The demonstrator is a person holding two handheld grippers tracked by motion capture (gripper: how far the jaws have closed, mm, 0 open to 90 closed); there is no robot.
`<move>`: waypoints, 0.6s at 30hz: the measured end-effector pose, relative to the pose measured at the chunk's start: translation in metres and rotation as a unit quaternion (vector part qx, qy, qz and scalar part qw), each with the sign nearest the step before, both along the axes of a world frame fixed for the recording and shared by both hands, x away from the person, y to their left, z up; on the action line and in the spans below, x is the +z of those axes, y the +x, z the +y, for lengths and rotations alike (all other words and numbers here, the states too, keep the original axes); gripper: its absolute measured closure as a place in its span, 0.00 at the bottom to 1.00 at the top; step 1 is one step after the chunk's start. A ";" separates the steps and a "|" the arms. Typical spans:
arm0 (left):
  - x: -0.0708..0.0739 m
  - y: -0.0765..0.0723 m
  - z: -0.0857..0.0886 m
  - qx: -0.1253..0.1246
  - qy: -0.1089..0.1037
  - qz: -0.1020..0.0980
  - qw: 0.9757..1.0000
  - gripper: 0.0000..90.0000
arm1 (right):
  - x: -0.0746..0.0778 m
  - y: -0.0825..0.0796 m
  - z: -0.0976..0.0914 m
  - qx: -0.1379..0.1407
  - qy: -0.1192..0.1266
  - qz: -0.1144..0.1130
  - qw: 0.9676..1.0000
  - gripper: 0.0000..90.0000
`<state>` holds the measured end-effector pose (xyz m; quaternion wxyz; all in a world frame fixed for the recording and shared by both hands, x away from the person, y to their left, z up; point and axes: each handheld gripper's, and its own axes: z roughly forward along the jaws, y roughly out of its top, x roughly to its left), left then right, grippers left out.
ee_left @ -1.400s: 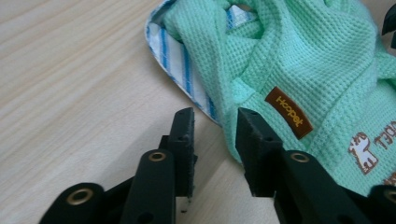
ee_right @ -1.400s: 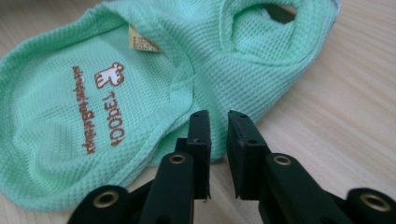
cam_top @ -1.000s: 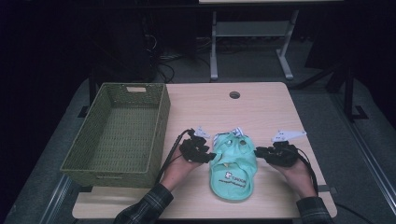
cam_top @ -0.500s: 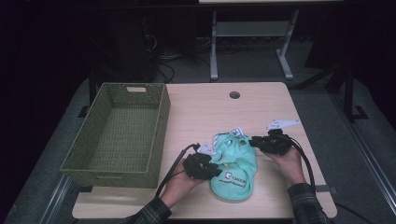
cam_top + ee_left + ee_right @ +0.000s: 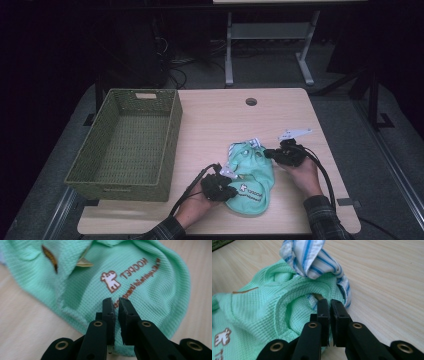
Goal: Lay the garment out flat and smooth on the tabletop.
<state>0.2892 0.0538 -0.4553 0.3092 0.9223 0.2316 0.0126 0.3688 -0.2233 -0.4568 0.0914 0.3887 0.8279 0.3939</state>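
Left gripper (image 5: pixel 220 186): lower middle of the high view, at the lower left edge of the mint-green garment (image 5: pixel 250 175); held in a hand that comes in from the bottom edge.
Left fingers (image 5: pixel 110 312): nearly together, a thin slit between the pads; they have just been closing. In the left gripper view they sit on the garment's near hem, and a bit of green cloth shows low in the slit, so they pinch the hem.
Right gripper (image 5: pixel 284 154): right of centre in the high view, at the garment's upper right edge, its grey plate pointing toward the upper right.
Right fingers (image 5: pixel 323 312): nearly together as well, having just closed further. In the right gripper view the tips meet at the ribbed edge of the garment (image 5: pixel 274 312), just under the blue-and-white striped cloth (image 5: pixel 312 257); cloth shows between the pads low down.
Garment, place: flat on the desk (image 5: pixel 220 120), lower middle of the high view, between the two grippers; brown print faces up near its lower end.
Striped cloth: bunched at the garment's upper end, touching it.
Basket (image 5: pixel 172 140): green woven, left half of the high view, well apart from the garment.
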 end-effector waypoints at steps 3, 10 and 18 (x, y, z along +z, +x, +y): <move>0.001 0.006 0.006 0.016 0.007 -0.006 1.000 0.92 | 0.001 -0.005 -0.002 0.005 -0.004 0.002 1.000 0.95; 0.002 0.023 0.022 0.053 0.032 -0.030 0.998 0.92 | 0.001 -0.023 -0.003 0.019 0.000 0.002 1.000 0.95; 0.002 0.040 0.036 0.094 0.042 -0.041 0.994 0.92 | 0.003 -0.039 0.007 0.050 -0.001 0.000 0.999 0.93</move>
